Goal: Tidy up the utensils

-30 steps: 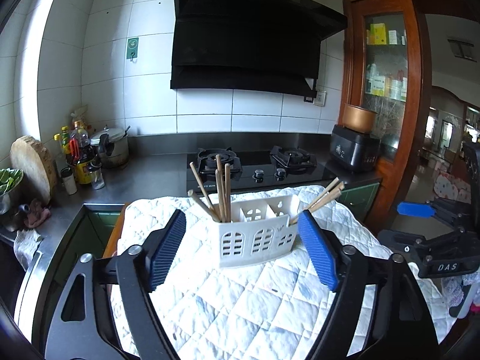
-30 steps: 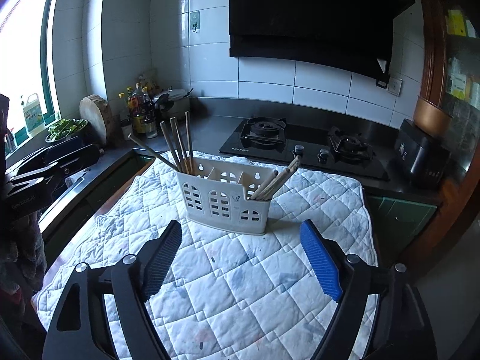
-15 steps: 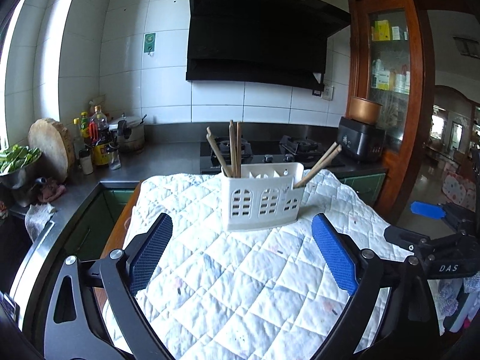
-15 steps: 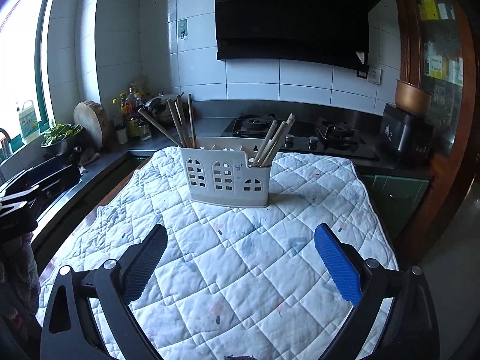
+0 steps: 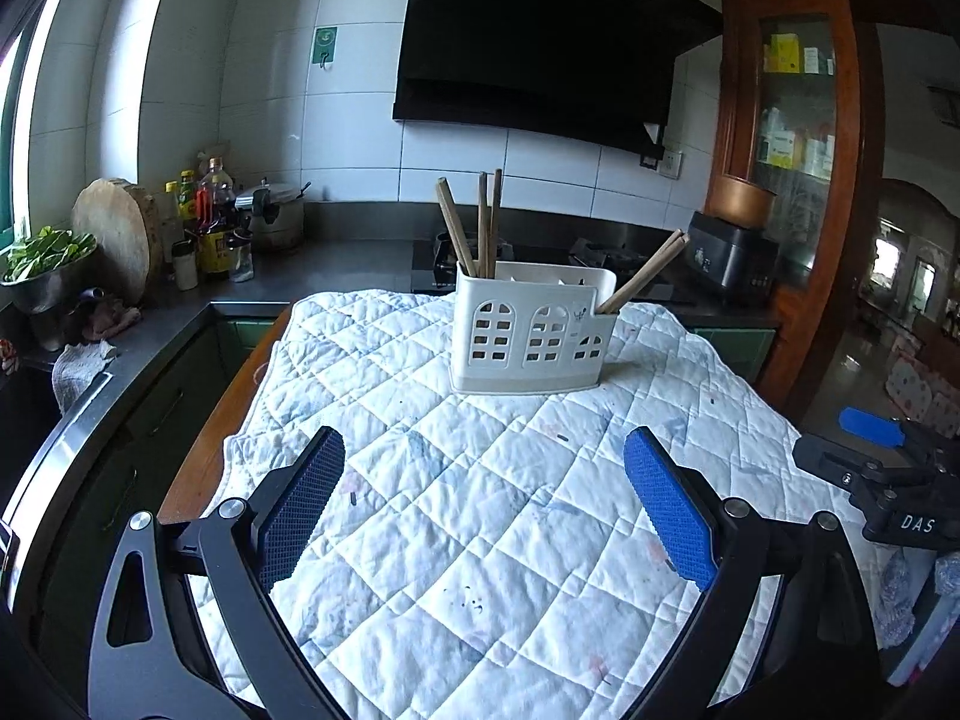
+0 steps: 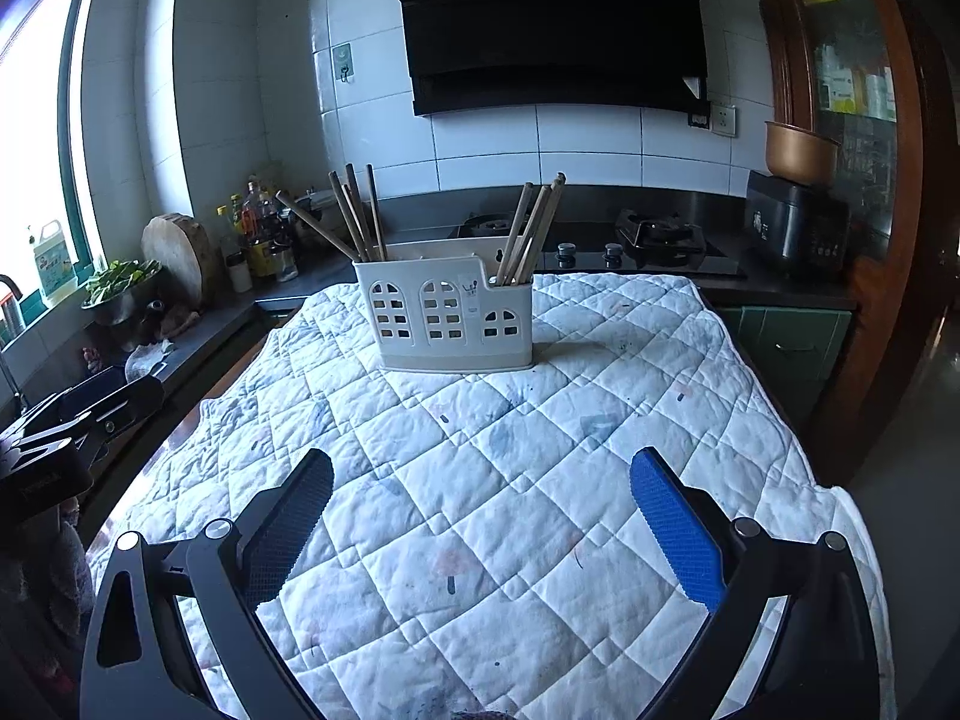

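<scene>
Ahead of the left gripper [image 5: 484, 501], well beyond its jaws, a white caddy [image 5: 534, 333] stands upright on a quilted cloth [image 5: 480, 540] that covers the table [image 5: 204, 456]. The jaws are spread wide with only cloth between them. Chopsticks [image 5: 480, 225] stand in the caddy's left compartment and a second bunch [image 5: 645, 276] leans out to the right from its right end. Off to the right of the jaws, the right gripper [image 5: 882, 462] shows at the cloth's edge.

Seen from the right wrist, the right gripper [image 6: 480, 501] also has its jaws released and wide, holding nothing, over bare cloth [image 6: 480, 480]. The caddy [image 6: 444, 315] sits well ahead, slightly left of the midline between the jaws, with chopsticks [image 6: 354, 213] fanned in its left compartment and more [image 6: 531, 228] in the right one. A stove [image 6: 636, 243] lies beyond it, and the left gripper [image 6: 72, 432] sits far left of the jaws.
</scene>
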The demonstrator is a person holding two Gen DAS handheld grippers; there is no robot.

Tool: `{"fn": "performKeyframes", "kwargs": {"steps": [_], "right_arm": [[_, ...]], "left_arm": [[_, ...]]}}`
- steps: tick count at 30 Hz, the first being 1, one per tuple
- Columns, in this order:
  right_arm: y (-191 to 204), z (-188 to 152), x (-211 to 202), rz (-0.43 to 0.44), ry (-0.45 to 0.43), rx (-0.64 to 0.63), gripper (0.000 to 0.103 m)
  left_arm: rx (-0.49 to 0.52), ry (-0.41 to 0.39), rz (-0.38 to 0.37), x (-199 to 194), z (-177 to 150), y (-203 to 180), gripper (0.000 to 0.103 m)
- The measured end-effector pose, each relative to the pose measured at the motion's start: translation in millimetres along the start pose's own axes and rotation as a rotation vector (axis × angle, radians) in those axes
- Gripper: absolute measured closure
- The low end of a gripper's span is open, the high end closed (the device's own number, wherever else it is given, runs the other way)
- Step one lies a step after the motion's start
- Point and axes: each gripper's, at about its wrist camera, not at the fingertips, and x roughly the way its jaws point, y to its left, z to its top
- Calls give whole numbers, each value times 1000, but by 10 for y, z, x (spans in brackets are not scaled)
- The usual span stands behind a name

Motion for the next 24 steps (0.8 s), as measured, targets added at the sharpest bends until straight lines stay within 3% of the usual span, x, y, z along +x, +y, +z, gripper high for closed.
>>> {"fn": "performKeyframes", "kwargs": {"steps": [24], "right_arm": [[81,-249,37,-26,38,-28,7]], "left_arm": [[-13,69,-2,-8,-291,106,9]]}}
